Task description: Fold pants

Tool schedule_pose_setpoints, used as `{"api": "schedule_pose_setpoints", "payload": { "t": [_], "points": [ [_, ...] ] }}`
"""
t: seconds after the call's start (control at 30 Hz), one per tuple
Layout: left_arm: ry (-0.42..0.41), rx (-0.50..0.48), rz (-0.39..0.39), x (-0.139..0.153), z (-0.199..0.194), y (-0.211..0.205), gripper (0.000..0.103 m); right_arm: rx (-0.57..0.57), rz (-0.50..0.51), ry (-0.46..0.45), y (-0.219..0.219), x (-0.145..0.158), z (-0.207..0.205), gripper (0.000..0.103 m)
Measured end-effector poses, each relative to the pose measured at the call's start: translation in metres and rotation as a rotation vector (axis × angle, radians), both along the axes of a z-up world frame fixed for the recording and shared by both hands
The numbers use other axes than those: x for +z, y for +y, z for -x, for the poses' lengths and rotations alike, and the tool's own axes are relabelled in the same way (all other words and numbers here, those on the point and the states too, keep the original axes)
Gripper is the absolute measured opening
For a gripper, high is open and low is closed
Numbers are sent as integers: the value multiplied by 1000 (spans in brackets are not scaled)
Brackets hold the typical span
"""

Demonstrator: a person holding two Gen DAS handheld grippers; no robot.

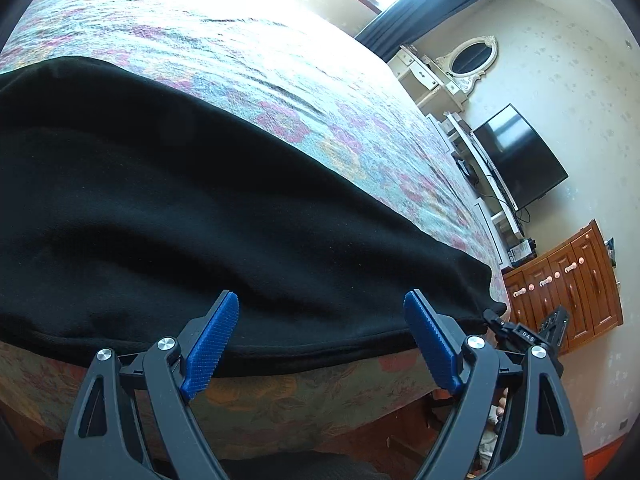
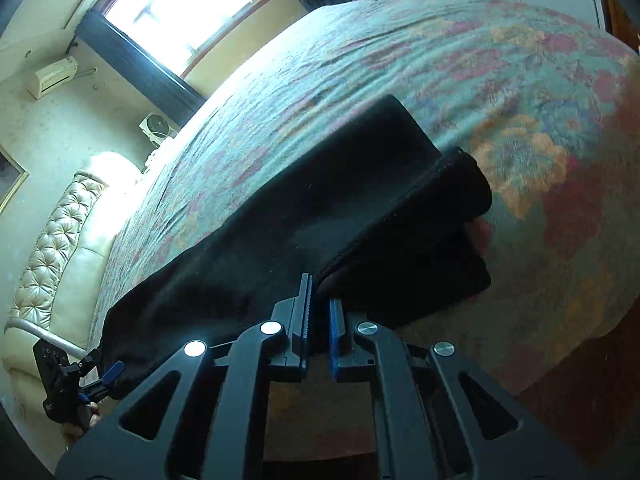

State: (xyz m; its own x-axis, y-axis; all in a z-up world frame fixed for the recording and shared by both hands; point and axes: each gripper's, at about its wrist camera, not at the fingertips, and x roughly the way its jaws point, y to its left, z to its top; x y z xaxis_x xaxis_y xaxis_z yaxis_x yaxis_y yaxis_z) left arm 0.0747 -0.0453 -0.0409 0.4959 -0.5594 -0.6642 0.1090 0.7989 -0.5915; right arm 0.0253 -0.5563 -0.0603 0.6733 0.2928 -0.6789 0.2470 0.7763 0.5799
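Hard daylight glare from the window [image 2: 192, 12], fisheye-bent dark edges, motion blur across the bedspread [image 2: 540, 140].

The pants [image 1: 200, 208] were seen as matt black cloth, soft and faintly fuzzy, with a stitched hem along the near edge. The bedspread [image 1: 280, 80] was made of a woven, finely wrinkled floral fabric with a dull surface. The left gripper [image 1: 320, 344] was built of matt black plastic with polished metal screw heads, and its pads [image 1: 212, 344] were of ribbed blue plastic. The headboard [image 2: 52, 248] was covered in glossy, tufted cream leather. The cabinet [image 1: 568, 280] was finished in varnished, glossy brown wood.
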Motion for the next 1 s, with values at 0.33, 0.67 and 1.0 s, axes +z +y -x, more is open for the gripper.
{"api": "schedule_pose_setpoints", "payload": {
  "t": [0.33,0.67,1.0],
  "points": [
    [-24,8,-42,5,-2,-1,83,-227,-451,-99,-52,-42,46,55],
    [4,20,-25,0,-1,-7,83,-337,-542,-116,-43,-62,40,55],
    [16,22,-15,-3,-2,-11,83,-363,-500,-80,-49,-66,32,41]
  ]
}}
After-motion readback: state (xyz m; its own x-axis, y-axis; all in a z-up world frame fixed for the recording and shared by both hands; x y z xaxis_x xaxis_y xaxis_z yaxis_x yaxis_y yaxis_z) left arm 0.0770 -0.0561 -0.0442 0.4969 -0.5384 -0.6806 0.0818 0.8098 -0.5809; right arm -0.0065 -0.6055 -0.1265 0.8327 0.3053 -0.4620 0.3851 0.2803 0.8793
